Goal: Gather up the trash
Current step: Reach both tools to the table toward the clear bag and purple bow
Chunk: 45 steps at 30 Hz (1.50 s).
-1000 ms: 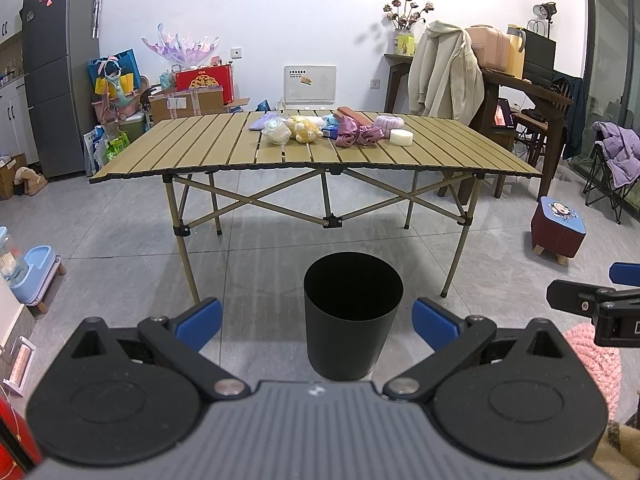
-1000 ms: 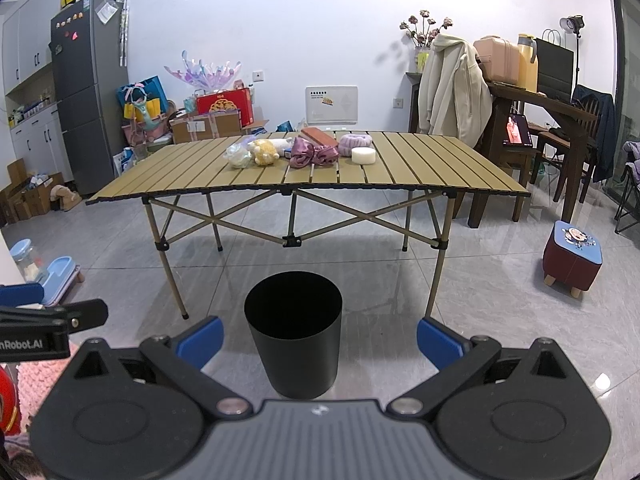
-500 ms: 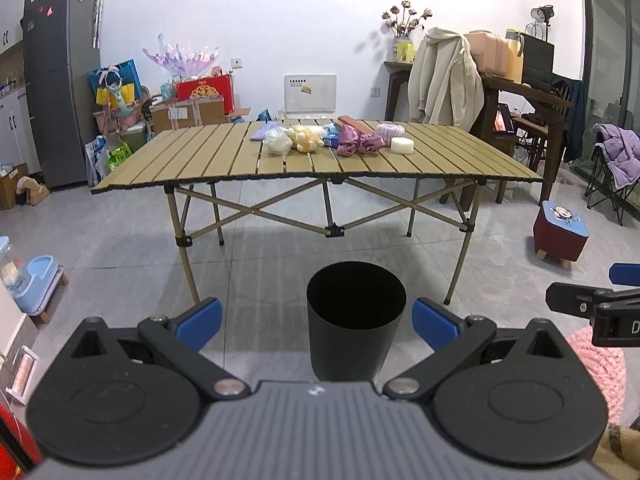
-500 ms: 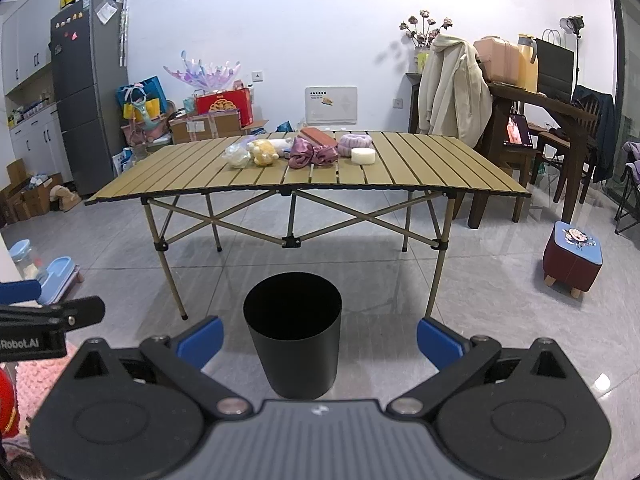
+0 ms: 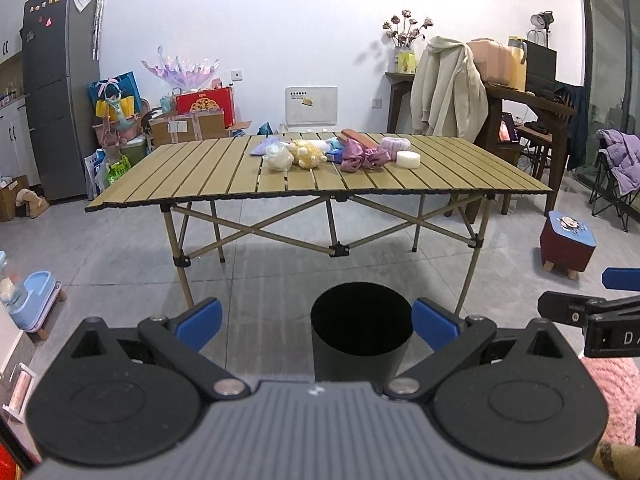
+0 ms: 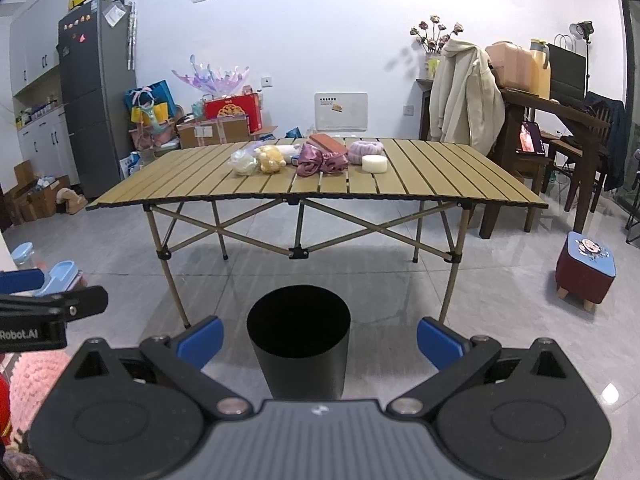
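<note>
A black trash bin (image 5: pixel 360 336) stands on the floor in front of a slatted folding table (image 5: pixel 200 176). On the table's far middle lie a clear bag of white stuff (image 5: pixel 277 157), a yellow plush (image 5: pixel 306 153), crumpled purple cloth (image 5: pixel 362 159), a white round pad (image 5: pixel 408 159), a lilac scrunchie (image 5: pixel 394 144) and a brick-red box (image 5: pixel 356 136). My left gripper (image 5: pixel 316 322) is open and holds nothing, low and well short of the table. My right gripper (image 6: pixel 320 342) is likewise open beside it, with the bin (image 6: pixel 298 344) in front and the table (image 6: pixel 440 176) beyond.
A red stool with a blue top (image 5: pixel 566 242) stands on the floor to the right. A pink rug (image 5: pixel 612 392) lies at my right, a blue pet feeder (image 5: pixel 32 292) at the left. A wooden desk with chairs (image 6: pixel 560 128) is behind on the right, a fridge (image 6: pixel 96 92) and boxes on the left.
Both views have shifted a little: table and bin sit lower in frame, more so in the left wrist view. Both grippers stay open and hold nothing.
</note>
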Each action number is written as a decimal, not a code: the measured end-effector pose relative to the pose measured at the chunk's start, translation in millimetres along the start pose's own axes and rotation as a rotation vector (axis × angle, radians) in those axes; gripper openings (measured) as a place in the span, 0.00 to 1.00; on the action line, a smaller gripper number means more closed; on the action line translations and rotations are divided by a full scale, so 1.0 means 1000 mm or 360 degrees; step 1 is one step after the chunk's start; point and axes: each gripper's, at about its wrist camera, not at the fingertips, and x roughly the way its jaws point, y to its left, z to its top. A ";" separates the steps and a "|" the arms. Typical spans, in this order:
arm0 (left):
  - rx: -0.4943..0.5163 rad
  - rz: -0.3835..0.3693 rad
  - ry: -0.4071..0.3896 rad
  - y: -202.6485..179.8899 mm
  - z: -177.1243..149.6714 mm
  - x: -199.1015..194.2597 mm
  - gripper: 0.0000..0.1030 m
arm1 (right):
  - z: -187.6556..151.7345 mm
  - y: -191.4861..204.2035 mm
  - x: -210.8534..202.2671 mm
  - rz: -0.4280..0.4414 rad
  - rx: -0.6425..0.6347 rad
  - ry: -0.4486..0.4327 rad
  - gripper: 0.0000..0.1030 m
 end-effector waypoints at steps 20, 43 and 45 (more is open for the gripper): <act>-0.0056 0.0044 -0.0146 0.008 0.065 0.095 1.00 | 0.070 -0.020 0.103 0.0060 0.0036 -0.0212 1.00; -0.0270 0.0068 -0.0259 0.034 0.154 0.233 1.00 | 0.171 -0.022 0.259 0.0041 0.0104 -0.0397 1.00; -0.0310 0.0065 -0.0271 0.040 0.163 0.244 1.00 | 0.178 -0.021 0.274 0.0038 0.0124 -0.0405 1.00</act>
